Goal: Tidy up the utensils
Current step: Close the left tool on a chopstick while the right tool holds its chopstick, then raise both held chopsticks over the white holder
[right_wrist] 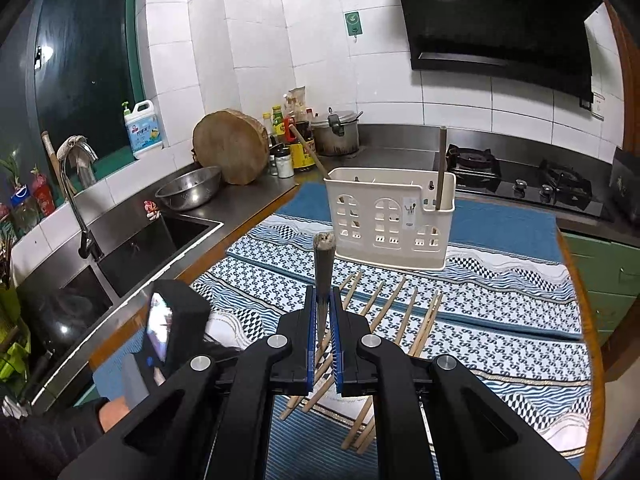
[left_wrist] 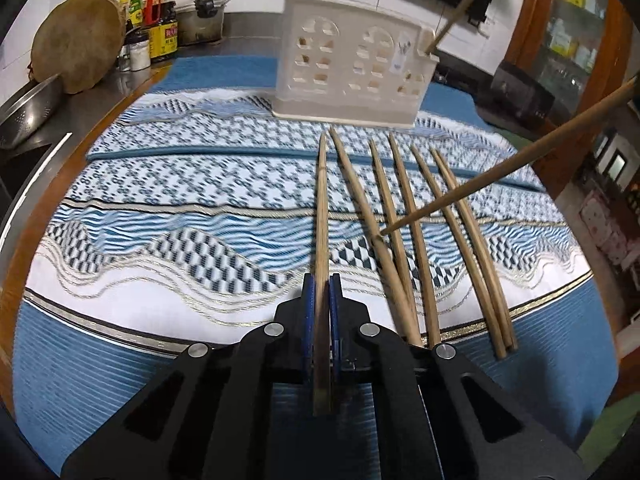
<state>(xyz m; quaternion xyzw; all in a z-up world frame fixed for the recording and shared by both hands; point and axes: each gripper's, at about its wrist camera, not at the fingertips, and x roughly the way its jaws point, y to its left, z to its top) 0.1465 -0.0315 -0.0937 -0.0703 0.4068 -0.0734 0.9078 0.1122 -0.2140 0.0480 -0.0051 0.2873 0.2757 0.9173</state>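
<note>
My left gripper (left_wrist: 321, 280) is shut on a wooden chopstick (left_wrist: 322, 208) that lies along the patterned cloth. Several more chopsticks (left_wrist: 404, 216) lie beside it to the right. My right gripper (right_wrist: 323, 294) is shut on another chopstick (right_wrist: 324, 264), held above the cloth with its thick end toward the camera; in the left wrist view it (left_wrist: 516, 160) slants in from the right. The white utensil holder (left_wrist: 352, 68) stands at the back of the cloth with two chopsticks (right_wrist: 441, 168) upright in it. The left gripper's body (right_wrist: 168, 320) shows at lower left in the right wrist view.
A sink (right_wrist: 132, 256) with a tap (right_wrist: 78, 192) is left of the cloth. A steel bowl (right_wrist: 188, 192), a round wooden board (right_wrist: 232, 152), sauce bottles (right_wrist: 296, 140) and a pot (right_wrist: 336, 132) stand behind. A gas hob (right_wrist: 520, 180) lies at the back right.
</note>
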